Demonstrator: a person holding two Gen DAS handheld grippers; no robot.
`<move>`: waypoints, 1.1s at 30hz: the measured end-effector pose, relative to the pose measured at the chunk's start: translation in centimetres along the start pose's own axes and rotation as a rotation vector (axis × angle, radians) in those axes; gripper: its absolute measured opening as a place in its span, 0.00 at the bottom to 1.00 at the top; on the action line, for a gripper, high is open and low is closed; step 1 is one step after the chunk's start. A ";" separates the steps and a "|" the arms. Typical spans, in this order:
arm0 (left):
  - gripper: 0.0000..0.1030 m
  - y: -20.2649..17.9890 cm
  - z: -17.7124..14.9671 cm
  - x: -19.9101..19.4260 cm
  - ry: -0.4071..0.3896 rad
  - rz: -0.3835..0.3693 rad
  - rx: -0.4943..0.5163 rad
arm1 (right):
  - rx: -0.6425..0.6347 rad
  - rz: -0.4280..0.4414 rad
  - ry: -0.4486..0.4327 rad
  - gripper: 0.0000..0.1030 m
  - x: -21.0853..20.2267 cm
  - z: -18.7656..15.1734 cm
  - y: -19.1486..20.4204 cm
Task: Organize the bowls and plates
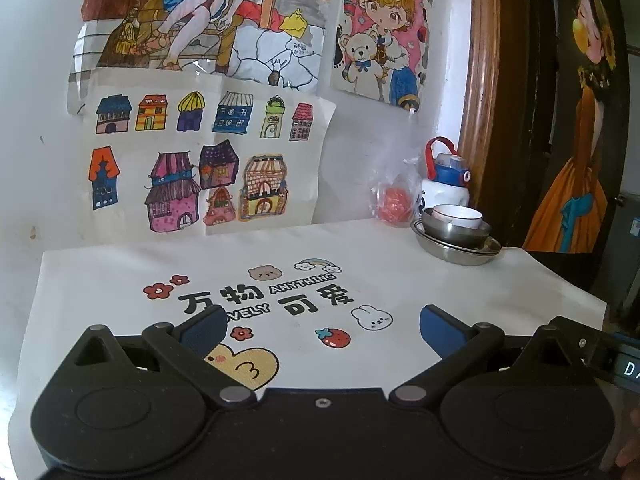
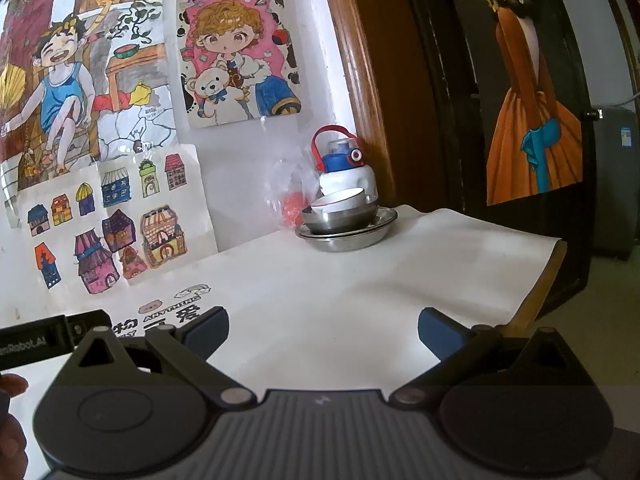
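A stack stands at the table's far right corner: a white bowl (image 1: 458,216) (image 2: 338,202) tilted inside a steel bowl (image 1: 456,233) (image 2: 340,220), which rests on a steel plate (image 1: 460,251) (image 2: 348,238). My left gripper (image 1: 320,326) hovers open over the printed cloth near the front, far from the stack, with nothing between its blue pads. My right gripper (image 2: 323,330) is open too, empty, low over the white cloth and short of the stack.
A white cloth (image 1: 360,280) (image 2: 400,280) with cartoon prints covers the table. Behind the stack stand a white bottle with a red handle (image 1: 444,178) (image 2: 344,164) and a plastic bag holding something red (image 1: 394,200) (image 2: 292,204). Drawings hang on the wall. A dark door is at the right.
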State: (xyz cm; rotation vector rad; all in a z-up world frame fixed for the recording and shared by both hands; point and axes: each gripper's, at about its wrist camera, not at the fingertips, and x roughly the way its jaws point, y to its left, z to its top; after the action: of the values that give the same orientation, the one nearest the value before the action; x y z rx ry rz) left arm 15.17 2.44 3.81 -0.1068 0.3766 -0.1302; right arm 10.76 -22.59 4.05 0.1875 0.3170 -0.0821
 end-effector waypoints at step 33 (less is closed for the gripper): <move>0.99 -0.3 -0.7 0.8 0.048 0.011 0.028 | 0.015 -0.023 -0.007 1.00 0.0 -0.4 -0.5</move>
State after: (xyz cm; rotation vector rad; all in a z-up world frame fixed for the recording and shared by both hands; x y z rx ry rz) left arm 15.64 1.96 2.95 -0.0739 0.4226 -0.1272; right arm 10.62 -23.03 3.60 0.1982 0.3117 -0.1084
